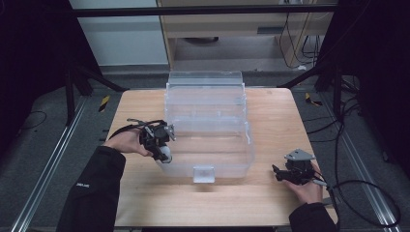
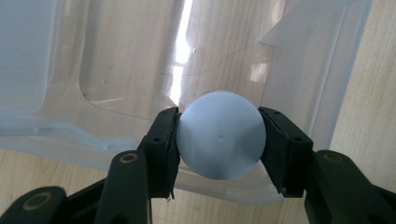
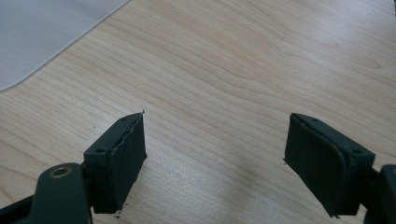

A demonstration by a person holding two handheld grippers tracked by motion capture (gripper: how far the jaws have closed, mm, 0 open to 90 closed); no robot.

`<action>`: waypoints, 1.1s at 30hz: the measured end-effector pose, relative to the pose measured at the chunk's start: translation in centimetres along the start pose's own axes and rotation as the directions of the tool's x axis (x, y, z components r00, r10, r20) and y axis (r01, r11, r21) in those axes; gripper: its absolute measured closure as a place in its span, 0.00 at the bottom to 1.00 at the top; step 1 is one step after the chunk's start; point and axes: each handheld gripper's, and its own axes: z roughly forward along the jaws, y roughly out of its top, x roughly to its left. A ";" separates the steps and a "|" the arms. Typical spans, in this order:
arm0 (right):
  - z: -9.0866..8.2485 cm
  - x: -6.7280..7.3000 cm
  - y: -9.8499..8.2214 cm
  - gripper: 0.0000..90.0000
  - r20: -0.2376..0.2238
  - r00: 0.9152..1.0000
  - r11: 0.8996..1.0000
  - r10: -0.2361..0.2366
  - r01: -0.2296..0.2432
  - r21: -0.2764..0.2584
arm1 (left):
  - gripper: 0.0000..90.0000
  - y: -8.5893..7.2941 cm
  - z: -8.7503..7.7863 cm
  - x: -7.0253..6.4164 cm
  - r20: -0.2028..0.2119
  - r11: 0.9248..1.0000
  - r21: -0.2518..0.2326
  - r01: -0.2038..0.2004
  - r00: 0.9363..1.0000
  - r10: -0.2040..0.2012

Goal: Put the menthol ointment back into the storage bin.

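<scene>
Now your left gripper (image 1: 164, 153) pinches a pale ball (image 2: 221, 135) over the clear bin's (image 1: 247, 140) 9 o'clock rim; nothing shows inside the bin. Your right gripper (image 1: 280, 173), jaws spread, rests on bare table (image 1: 159, 203) at 4 o'clock.

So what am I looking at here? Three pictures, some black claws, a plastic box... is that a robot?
No robot: a person holds a hand-worked claw in each hand. The high view looks down on a wooden table with a clear plastic bin on it. The other two pictures come from cameras riding on each claw. The left gripper is closed on a pale blue round object, held at the bin's edge. The right gripper is open with nothing in it, over bare wood.
</scene>
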 end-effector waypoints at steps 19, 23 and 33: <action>0.0 0.0 0.0 0.23 -0.003 1.000 1.000 -0.004 0.004 0.006 | 0.56 0.1 1.1 0.1 -0.007 1.000 0.014 -0.003 1.000 0.004; 0.1 0.0 0.0 0.23 -0.001 1.000 1.000 -0.008 0.008 0.007 | 0.56 0.0 1.3 0.1 0.004 1.000 0.009 0.001 1.000 -0.001; 0.1 0.1 0.0 0.22 -0.003 1.000 1.000 -0.005 0.005 0.009 | 0.56 -0.4 2.1 0.1 0.016 1.000 0.011 0.003 1.000 -0.003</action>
